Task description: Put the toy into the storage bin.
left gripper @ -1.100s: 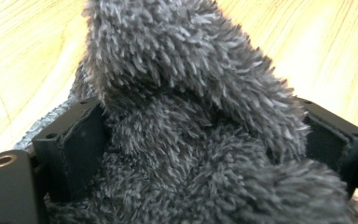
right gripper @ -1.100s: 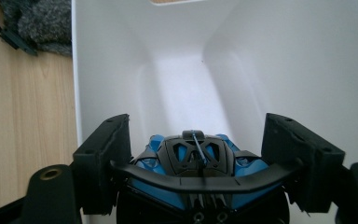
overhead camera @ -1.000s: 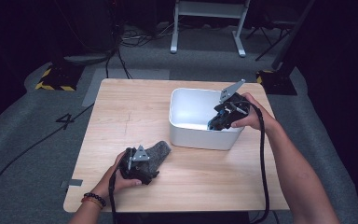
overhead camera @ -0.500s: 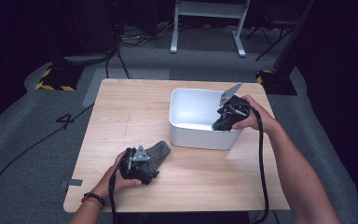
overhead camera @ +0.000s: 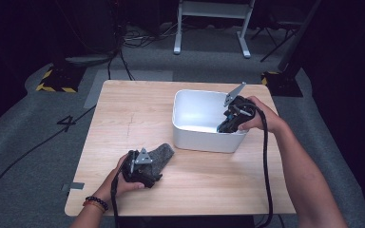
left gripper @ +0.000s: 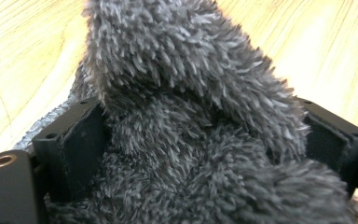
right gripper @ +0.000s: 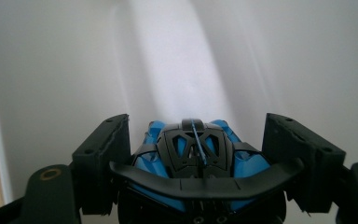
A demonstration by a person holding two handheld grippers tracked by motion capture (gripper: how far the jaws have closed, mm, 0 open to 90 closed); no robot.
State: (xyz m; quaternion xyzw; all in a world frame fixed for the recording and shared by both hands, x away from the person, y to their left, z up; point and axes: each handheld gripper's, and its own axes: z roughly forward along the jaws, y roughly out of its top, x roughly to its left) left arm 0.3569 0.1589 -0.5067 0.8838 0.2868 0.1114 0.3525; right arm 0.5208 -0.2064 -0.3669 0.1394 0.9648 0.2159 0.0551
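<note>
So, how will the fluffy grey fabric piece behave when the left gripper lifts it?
The fluffy grey fabric piece probably droops: it already bulges between the left gripper pads. It looks light, and its pile should resist slipping.

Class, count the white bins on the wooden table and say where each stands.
1: the white bin stands on the table's right half, with the right gripper, holding a blue toy car, inside it.

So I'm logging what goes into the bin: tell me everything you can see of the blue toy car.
The toy car is blue with black panels and a wide black rear wing, and looks like plastic. It sits between the black jaws of the right gripper, which press its sides, nose pointing away from the camera. It hangs inside the white bin, above its floor.
</note>
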